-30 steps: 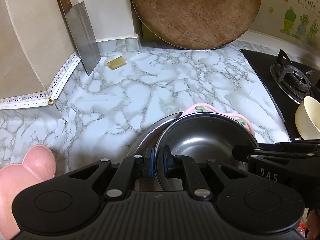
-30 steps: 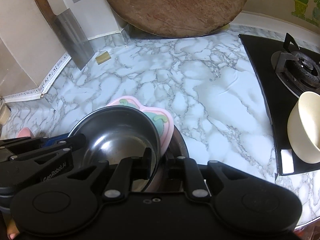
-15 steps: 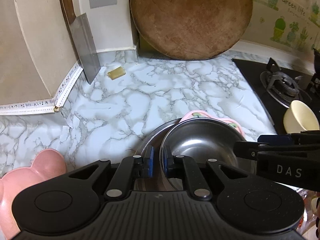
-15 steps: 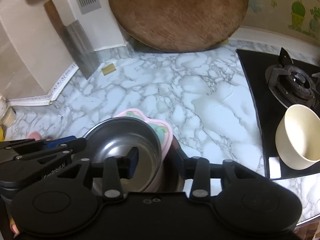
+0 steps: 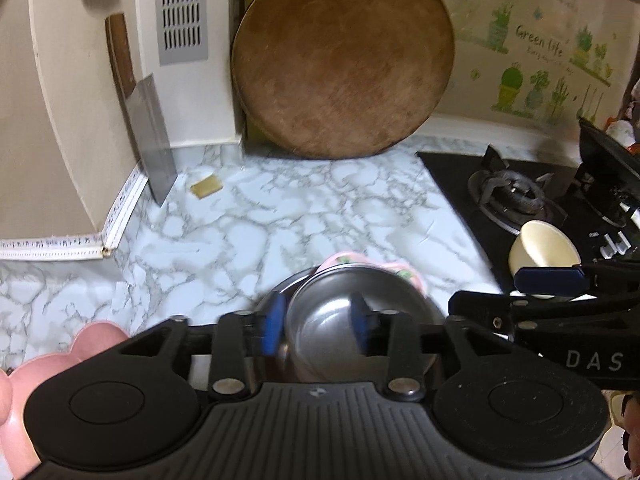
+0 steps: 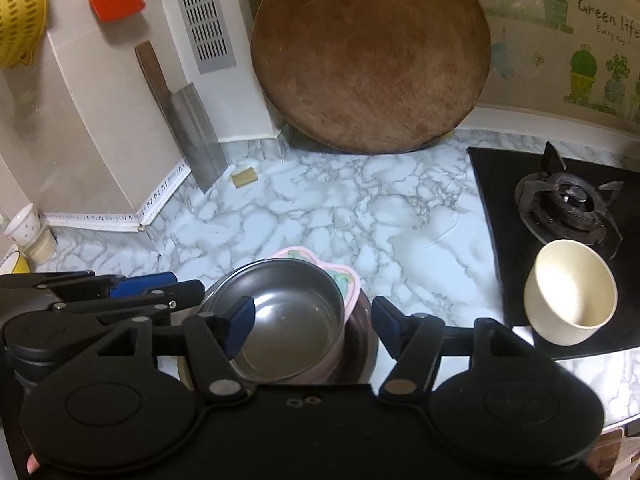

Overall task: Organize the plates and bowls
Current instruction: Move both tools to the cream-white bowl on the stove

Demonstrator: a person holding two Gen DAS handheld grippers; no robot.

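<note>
Both tongs are letting go — left gripper (image 5: 318, 330) and right gripper (image 6: 310, 326) jaws opening, gripping nothing. The steel bowl (image 6: 280, 312) sits just below them, nested on the pink plate (image 6: 344, 284) — lift straight clear without nudging its rim.

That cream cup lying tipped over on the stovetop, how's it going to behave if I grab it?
The cream cup lies tilted on the black stovetop, so a nudge would probably roll it. Its round, smooth, matte wall may slip between narrow pads. It looks thin-walled and empty, so likely light; whether it is brittle can't be told.
</note>
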